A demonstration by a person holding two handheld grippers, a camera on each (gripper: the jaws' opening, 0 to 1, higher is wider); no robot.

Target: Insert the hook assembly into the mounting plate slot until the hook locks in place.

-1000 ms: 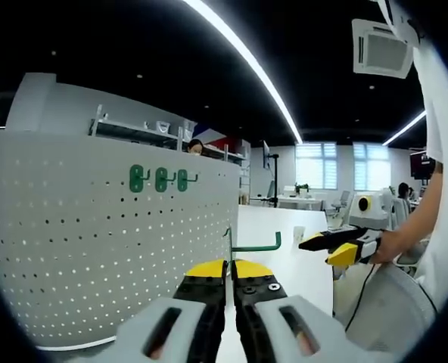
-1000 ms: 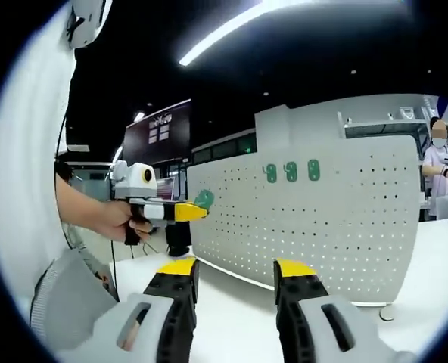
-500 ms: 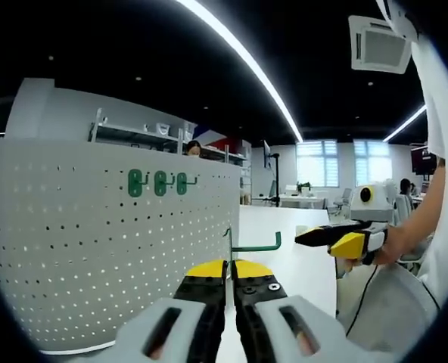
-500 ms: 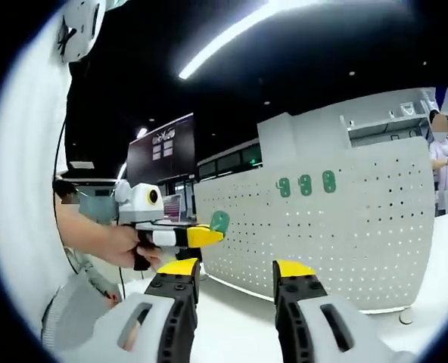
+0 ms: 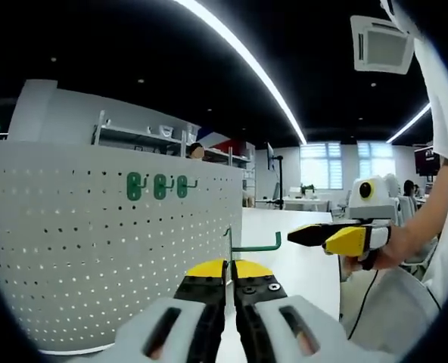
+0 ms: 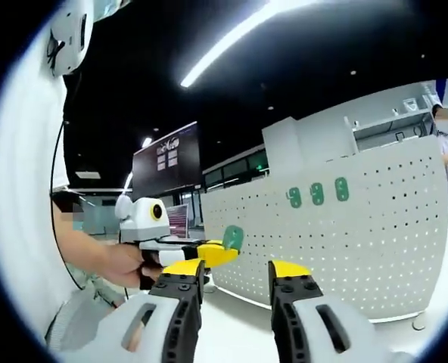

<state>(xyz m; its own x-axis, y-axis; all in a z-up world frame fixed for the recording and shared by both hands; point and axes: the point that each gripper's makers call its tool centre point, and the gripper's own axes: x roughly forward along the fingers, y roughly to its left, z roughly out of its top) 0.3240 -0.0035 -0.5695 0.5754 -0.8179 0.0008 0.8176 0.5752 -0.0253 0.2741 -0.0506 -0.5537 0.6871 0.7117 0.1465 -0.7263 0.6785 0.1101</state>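
Between the clenched yellow-tipped jaws of the left gripper (image 5: 229,270) stands the green hook assembly (image 5: 250,243), its back plate rising from the jaw tips and its wire arm reaching out to the right of them, with an upturned end. Off to the left of those jaws curves the white perforated mounting plate (image 5: 88,249), standing upright on the white table (image 5: 300,261); three green hooks (image 5: 157,186) are already seated in a row high on its face, above and left of the held one. The right gripper (image 6: 233,266) is released, jaws spread and holding nothing, with the same pegboard ahead and to the right of them (the three seated hooks read there as small green ovals). Ahead and to the left of those spread jaws, a hand grips the left gripper, the green hook showing at its tip, near the plate's edge but apart from it. By my reading, the step in hand is the approach: the hook is grasped and carried but not yet at a slot. The next move calls for swinging the left gripper leftward toward the plate, squaring the back plate to the holes beside the seated row, then pressing in and down until it catches.
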